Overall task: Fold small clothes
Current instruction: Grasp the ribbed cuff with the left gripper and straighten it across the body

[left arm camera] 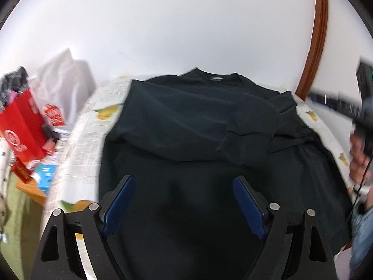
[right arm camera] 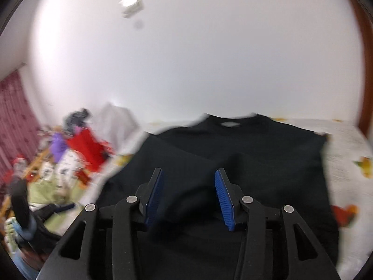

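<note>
- One black long-sleeved knit sweater [left arm camera: 186, 121] lies flat on the white fruit-print tablecloth [left arm camera: 98, 121], sleeves folded across its chest.
- Two grippers: left gripper [left arm camera: 184, 182] spread wide, empty; right gripper [right arm camera: 188, 175] parted, empty, above sweater.
- One red box [left arm camera: 21, 126] left.

A white cloth [left arm camera: 79, 163] printed with grey lines of text and yellow-orange fruit covers the bench. Behind it rises a plain white wall [left arm camera: 186, 35]. A curved brown wooden frame [left arm camera: 319, 35] runs up the wall at the right. To the left, off the bench, stands a red box [left arm camera: 22, 128] with white round marks, and behind it a white plastic bag [left arm camera: 63, 88] with a red logo. A light blue packet [left arm camera: 47, 175] lies below the box. In the right wrist view a dark red curtain [right arm camera: 14, 121] hangs at far left, a purple item [right arm camera: 58, 145] sits among blurred clutter, and a small white fitting [right arm camera: 131, 4] is mounted high on the wall.
</note>
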### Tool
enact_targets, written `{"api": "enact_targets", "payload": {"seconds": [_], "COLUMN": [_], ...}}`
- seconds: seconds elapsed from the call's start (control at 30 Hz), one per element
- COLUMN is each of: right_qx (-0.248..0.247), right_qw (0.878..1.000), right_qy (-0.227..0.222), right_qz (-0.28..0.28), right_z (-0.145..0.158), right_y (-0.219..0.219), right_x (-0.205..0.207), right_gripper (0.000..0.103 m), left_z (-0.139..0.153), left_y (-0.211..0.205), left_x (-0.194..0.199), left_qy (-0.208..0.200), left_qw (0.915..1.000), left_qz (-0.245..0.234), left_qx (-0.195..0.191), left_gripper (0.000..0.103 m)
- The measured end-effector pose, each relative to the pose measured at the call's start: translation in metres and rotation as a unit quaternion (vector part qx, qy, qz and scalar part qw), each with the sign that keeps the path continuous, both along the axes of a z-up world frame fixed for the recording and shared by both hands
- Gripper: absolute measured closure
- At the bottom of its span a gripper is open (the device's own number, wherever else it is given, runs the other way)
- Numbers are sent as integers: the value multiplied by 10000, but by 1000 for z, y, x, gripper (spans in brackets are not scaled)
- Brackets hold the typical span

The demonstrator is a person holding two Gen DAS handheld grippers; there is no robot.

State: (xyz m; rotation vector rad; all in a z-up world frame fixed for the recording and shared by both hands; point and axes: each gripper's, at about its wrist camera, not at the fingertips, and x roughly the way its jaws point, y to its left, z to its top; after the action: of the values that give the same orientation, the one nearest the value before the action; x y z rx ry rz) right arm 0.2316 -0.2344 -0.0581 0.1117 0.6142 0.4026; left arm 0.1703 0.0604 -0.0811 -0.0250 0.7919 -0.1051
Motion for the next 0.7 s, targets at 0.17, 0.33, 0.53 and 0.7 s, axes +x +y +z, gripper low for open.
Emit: {"api": "enact_targets", "payload": {"seconds": [0.17,0.33,0.53,0.7], "right_qx": [-987,-981,-887,-1141], "right_qw": [9926,9882,9878,9846], "right_qy": [401,882,893,896], "right_qz": [-587,-776,-919,-973], "right_z": [-52,-93,-113,-116], "right_y": [-43,-70,-77,-66], "right_x": [-16,-21,-21,-17], "right_gripper": [58,58,58,58], "left_z": [-6,-21,-34,-43], "left_y": [-31,-75,-122,-132], "left_x": [21,38,56,72], "left_qy": [91,273,201,175], "left_qw": [9980,9961,9941,9927], "left_qz": [-441,-793,-898,-722], "left_qx": [-435,-272,581,946], "left_gripper": [22,28,33,86]}}
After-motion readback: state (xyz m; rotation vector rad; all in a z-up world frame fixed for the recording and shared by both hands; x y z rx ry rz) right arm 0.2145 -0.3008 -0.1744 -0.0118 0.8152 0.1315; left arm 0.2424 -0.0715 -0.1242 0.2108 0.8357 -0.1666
